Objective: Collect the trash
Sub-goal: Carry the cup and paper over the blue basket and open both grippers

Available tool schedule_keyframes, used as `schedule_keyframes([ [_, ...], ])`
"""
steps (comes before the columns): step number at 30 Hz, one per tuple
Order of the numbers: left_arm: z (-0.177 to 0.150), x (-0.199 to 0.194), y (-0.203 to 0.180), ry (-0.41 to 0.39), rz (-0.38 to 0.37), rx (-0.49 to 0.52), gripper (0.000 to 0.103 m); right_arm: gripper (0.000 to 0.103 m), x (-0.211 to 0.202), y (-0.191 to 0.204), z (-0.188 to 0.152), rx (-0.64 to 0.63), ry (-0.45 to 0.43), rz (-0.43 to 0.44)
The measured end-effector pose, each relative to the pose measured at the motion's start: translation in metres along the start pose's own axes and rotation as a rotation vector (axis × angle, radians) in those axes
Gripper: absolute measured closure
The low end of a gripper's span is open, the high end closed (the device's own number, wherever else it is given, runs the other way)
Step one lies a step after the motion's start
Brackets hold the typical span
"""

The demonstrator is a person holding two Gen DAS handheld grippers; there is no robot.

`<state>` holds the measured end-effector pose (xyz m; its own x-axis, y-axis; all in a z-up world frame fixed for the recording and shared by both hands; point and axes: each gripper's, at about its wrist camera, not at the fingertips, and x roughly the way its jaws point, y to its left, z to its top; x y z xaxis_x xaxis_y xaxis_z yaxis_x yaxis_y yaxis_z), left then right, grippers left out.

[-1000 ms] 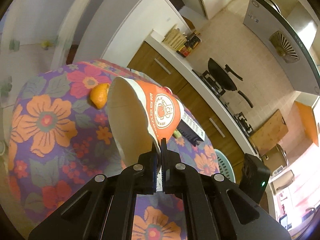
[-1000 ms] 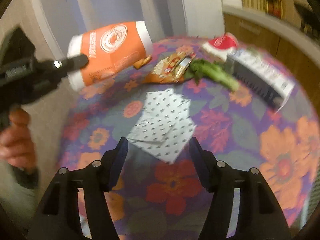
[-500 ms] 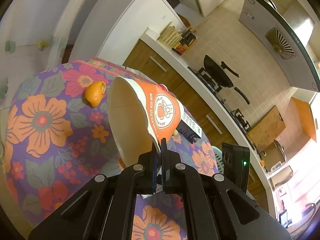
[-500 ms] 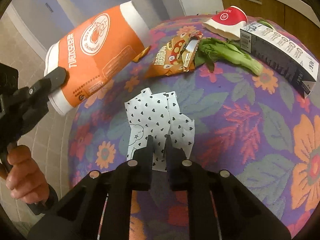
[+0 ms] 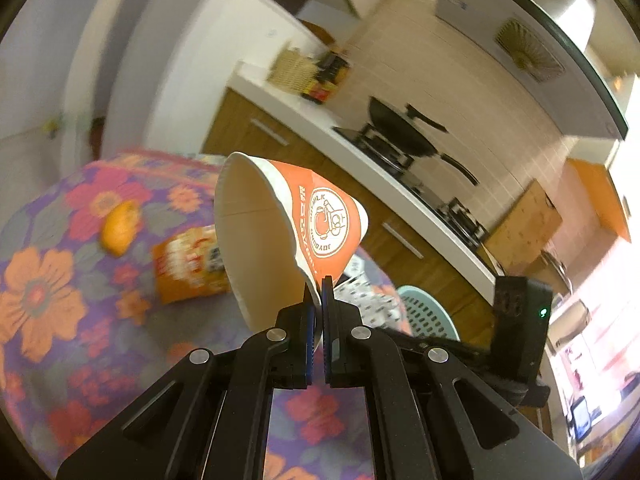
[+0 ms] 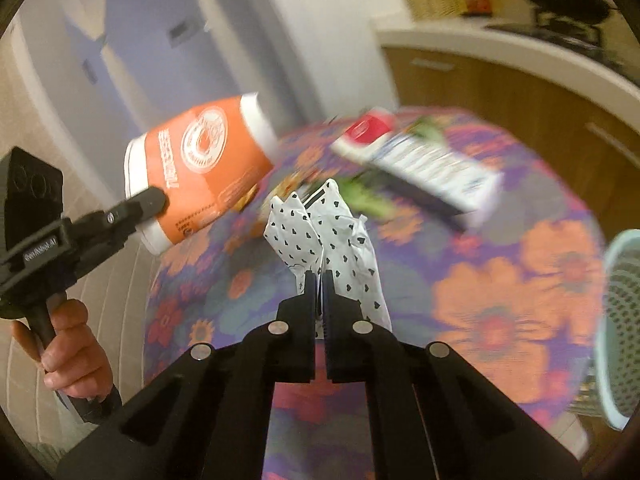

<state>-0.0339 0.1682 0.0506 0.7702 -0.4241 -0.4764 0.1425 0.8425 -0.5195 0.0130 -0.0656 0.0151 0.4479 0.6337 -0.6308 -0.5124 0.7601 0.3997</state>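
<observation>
My left gripper is shut on the rim of a large orange and white paper cup and holds it tilted above the floral table; it also shows in the right wrist view. My right gripper is shut on a white paper with black hearts, lifted off the table. An orange peel and an orange snack bag lie on the table. A red and white wrapper, a black and white carton and green leaves lie further back.
A pale green slotted bin stands at the table's right edge; it also shows in the left wrist view. The round table has a floral cloth. A kitchen counter with a stove and pan runs behind.
My right gripper closed on the heart-patterned paper and lifted it off the table. The left gripper has kept hold of the cup and shifted a little over the table.
</observation>
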Motion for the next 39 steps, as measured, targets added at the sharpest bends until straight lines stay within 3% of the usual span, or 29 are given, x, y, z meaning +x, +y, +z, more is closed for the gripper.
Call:
schedule_keyframes([
  [8,0.010,0.074,-0.078,0.099,-0.080,0.126,0.102,0.102,-0.078,-0.091,0.001,0.153,-0.159,-0.132],
  [15,0.002,0.159,-0.153,0.224,-0.170,0.224,0.102,0.102,-0.129,-0.183,-0.026,0.342,-0.213,-0.252],
  [21,-0.018,0.234,-0.206,0.348,-0.205,0.306,0.102,0.102,-0.132,-0.249,-0.053,0.494,-0.179,-0.369],
  [25,-0.033,0.281,-0.228,0.427,-0.193,0.353,0.102,0.102,-0.119,-0.283,-0.067,0.582,-0.107,-0.452],
  [33,-0.083,0.366,-0.247,0.619,-0.174,0.411,0.101,0.101,-0.105,-0.324,-0.092,0.703,-0.036,-0.475],
  [34,-0.089,0.373,-0.249,0.627,-0.159,0.428,0.100,0.099,-0.106,-0.327,-0.095,0.709,-0.034,-0.477],
  [36,-0.098,0.380,-0.249,0.643,-0.136,0.458,0.079,0.097,-0.110,-0.333,-0.097,0.720,-0.037,-0.487],
  [39,-0.103,0.381,-0.246,0.641,-0.124,0.476,0.076,0.097,-0.114,-0.337,-0.102,0.741,-0.058,-0.471],
])
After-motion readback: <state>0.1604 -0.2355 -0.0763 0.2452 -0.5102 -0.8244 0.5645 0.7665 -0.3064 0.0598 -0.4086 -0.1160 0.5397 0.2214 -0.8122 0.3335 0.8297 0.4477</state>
